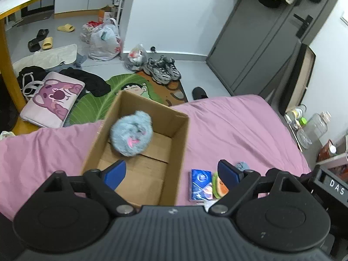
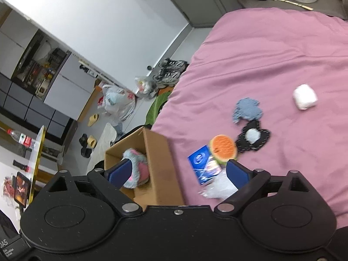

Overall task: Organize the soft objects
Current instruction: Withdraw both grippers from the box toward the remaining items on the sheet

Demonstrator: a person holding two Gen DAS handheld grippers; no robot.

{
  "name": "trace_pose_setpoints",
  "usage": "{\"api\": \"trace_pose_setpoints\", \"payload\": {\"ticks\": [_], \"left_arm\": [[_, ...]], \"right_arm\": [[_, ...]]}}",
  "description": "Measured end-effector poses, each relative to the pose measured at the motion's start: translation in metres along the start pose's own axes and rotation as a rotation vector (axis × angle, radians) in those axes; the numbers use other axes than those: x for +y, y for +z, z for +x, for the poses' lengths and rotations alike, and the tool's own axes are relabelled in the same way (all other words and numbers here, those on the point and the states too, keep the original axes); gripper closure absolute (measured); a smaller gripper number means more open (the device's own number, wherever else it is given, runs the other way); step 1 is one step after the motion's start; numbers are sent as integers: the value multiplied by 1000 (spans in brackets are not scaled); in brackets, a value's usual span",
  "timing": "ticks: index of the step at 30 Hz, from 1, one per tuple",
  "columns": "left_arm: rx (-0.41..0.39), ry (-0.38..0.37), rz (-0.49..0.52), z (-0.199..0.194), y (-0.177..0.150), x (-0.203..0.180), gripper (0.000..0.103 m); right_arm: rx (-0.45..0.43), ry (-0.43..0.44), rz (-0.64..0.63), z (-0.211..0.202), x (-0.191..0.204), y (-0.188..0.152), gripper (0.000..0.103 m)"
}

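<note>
We are looking across a pink bedspread [image 1: 228,126] that is filling most of both views, its near edge running out of sight under our gripper bodies. On it is sitting an open cardboard box [image 1: 178,139], its near wall cut off by the left gripper's housing in the left view and partly covered in the right view. Inside, a fluffy blue plush [image 1: 130,133] is lying against the far end of the floor; from the right wrist it is showing pink patches and is half hidden behind one blue pad, so we cannot make out its full shape. Beside the box, on the spread, a blue packet [image 2: 203,165] is lying next to a round watermelon-slice toy [image 2: 223,146], blurred at its edges. Further off are lying a black-and-white soft piece [image 2: 253,139], a blue knitted piece [image 2: 248,109] and a small white roll [image 2: 304,96].

We are holding the left gripper [image 1: 174,171] spread wide over the box, gripping nothing. The right gripper [image 2: 178,171] is likewise gaping and empty.
</note>
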State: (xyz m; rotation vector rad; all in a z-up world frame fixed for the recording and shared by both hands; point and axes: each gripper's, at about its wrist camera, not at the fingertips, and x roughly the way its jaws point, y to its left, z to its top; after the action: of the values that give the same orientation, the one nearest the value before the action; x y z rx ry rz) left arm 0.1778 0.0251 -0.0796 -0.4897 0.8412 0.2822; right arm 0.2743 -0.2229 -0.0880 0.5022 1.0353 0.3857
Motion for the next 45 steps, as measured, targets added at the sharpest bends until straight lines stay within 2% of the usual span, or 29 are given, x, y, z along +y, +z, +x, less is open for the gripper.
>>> {"api": "trace_pose_setpoints", "payload": {"ticks": [16, 28, 32, 38, 42, 45], "left_arm": [[16, -15, 74, 23, -29, -71, 13], [27, -30, 162, 61, -40, -123, 14], [57, -42, 191, 83, -44, -139, 16], [104, -61, 204, 118, -50, -156, 19], [147, -71, 212, 145, -53, -167, 30], [177, -64, 224, 162, -57, -171, 32]], "right_arm": [[-108, -47, 169, -33, -101, 26, 9], [-245, -82, 413, -19, -170, 40, 13], [-249, -85, 478, -3, -185, 43, 15], [-233, -109, 488, 17, -196, 47, 23], [-196, -128, 476, 31, -201, 51, 25], [-174, -142, 456, 41, -201, 54, 25]]}}
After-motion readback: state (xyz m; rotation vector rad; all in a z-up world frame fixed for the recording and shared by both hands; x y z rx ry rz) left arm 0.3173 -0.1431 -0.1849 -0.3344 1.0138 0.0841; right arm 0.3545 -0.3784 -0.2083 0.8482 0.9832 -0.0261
